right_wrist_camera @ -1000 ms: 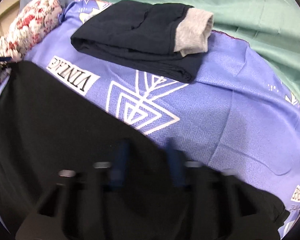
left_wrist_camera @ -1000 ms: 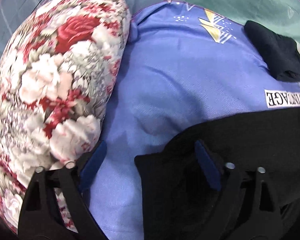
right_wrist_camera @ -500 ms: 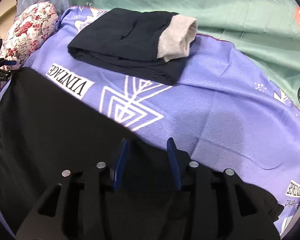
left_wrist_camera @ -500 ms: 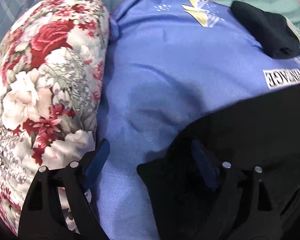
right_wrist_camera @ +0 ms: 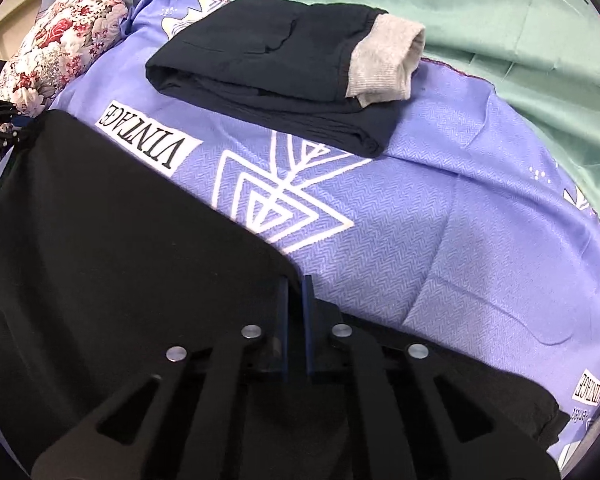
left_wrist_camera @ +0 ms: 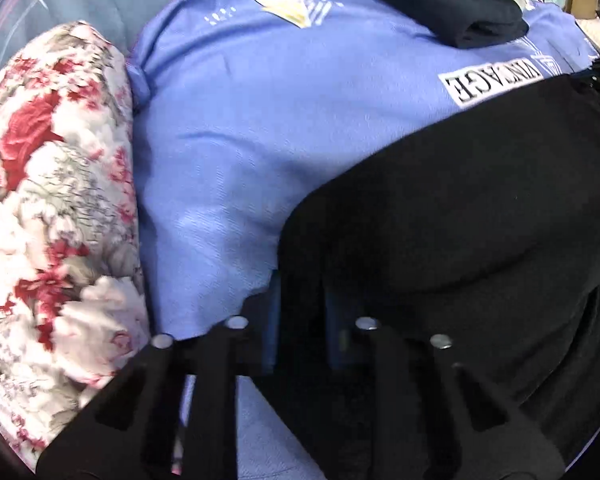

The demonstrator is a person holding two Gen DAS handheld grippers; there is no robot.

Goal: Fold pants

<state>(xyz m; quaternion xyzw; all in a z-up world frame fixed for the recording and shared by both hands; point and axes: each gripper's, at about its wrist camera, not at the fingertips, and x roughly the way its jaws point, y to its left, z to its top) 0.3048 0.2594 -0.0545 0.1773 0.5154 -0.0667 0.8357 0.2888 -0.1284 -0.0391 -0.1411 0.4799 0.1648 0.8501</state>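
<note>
Black pants [left_wrist_camera: 460,216] lie spread on a purple printed blanket [left_wrist_camera: 260,120]; they also show in the right wrist view [right_wrist_camera: 100,240]. My left gripper [left_wrist_camera: 300,304] is shut on the pants' near left edge, lifting it slightly. My right gripper [right_wrist_camera: 294,312] is shut on the pants' far edge near the blanket's white line pattern. The left gripper shows small at the far left of the right wrist view [right_wrist_camera: 0,128].
A folded dark garment with a grey cuff [right_wrist_camera: 284,60] lies at the back of the blanket, also in the left wrist view [left_wrist_camera: 448,4]. A floral pillow [left_wrist_camera: 48,208] lies left. A green sheet [right_wrist_camera: 500,20] lies behind.
Both grippers have closed on the pants' edge; the left was wide open, the right half open. The left gripper has shifted right, away from the pillow.
</note>
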